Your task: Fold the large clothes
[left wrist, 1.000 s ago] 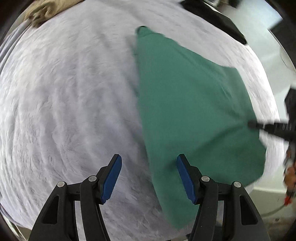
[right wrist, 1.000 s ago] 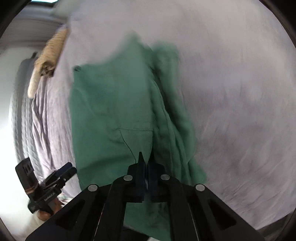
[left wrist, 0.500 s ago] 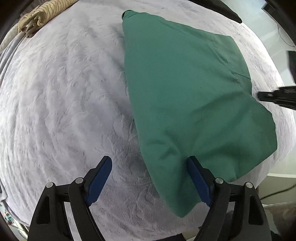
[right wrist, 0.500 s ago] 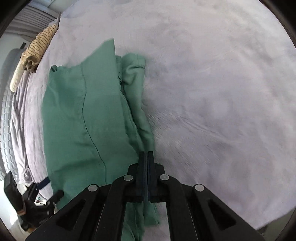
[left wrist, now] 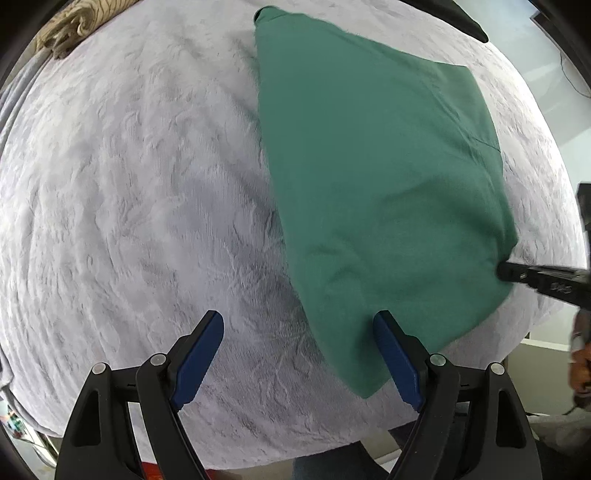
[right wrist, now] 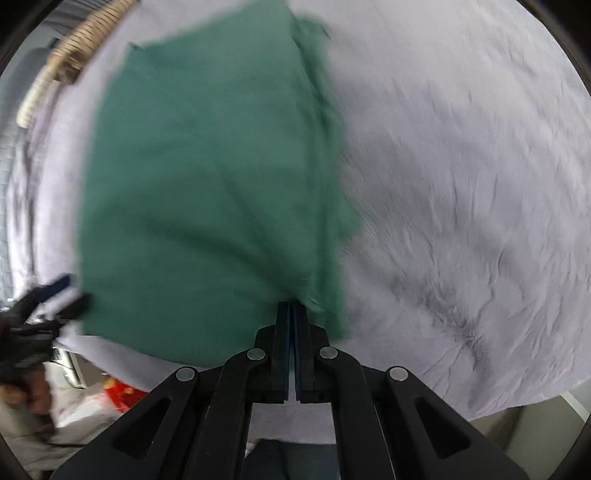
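Right now we have the green garment (left wrist: 373, 192) lying folded lengthwise on the pale grey bedcover (left wrist: 140, 192), its long body running away from us and its near end reaching toward the edge of the bed. Our right gripper (right wrist: 294, 310) has its jaws pressed fully together on the garment's near right edge, where the cloth bunches into creases that fan out from the pinch; we judge this hold is there to keep that edge taut and the layers lined up. Our left gripper (left wrist: 299, 354) stands wide apart with nothing between its blue pads (left wrist: 199, 358); the right-hand pad sits over the garment's near left corner and the other over bare bedcover, so the fabric edge falls inside the gap, which looks like a set-up for grasping that corner. Both tools point steeply down at the bed, the left one nearly straight down, the right tipped a little forward. In the left view the right tool comes in from the side as a dark bar touching the cloth. A striped beige cloth (left wrist: 70, 26) lies bunched at the far corner, well apart from the work. The right view is blurred, so finer folds stay unclear.
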The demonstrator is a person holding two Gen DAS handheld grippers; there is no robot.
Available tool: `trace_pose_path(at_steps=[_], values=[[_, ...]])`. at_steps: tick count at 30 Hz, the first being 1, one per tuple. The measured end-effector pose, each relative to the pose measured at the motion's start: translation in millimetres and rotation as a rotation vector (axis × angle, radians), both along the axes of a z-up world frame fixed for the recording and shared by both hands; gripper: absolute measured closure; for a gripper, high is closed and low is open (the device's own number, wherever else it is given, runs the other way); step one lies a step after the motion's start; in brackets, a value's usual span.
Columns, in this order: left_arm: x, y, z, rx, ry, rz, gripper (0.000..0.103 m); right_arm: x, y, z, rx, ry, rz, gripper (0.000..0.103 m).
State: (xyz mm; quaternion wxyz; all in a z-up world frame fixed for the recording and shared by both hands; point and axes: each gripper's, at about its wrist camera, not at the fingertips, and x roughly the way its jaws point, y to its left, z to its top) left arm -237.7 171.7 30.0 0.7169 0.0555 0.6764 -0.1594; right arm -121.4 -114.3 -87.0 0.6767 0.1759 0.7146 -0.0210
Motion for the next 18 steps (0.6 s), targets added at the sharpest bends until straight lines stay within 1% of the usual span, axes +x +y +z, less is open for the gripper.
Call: trace_pose_path(at_steps=[2,5,7,9,13,14,18], values=[[-4,3,2,0.0,0.006,0.002,0.019,1,-2,0,0.008,0.007,-0.017,0.103],[-5,6,6,0.008,0.008,-0.003,0.019,11,6,6,-0.019,0.021,0.02,0.103],[-6,13,14,0.014,0.007,-0.002,0.019,19,13,9,-0.035,0.033,0.048,0.103],[1,14,18,0.018,-0.004,0.002,0.019,23,18,7,-0.037,0.04,0.051,0.102],[9,21,28,0.017,-0.024,0.012,0.019,18,15,10,-0.03,0.053,0.029,0.102],[9,22,30,0.017,-0.027,0.013,0.019,18,12,7,-0.029,0.055,0.025,0.102],[11,29,31,0.021,-0.027,0.015,0.019,17,13,7,-0.038,0.061,0.028,0.101]])
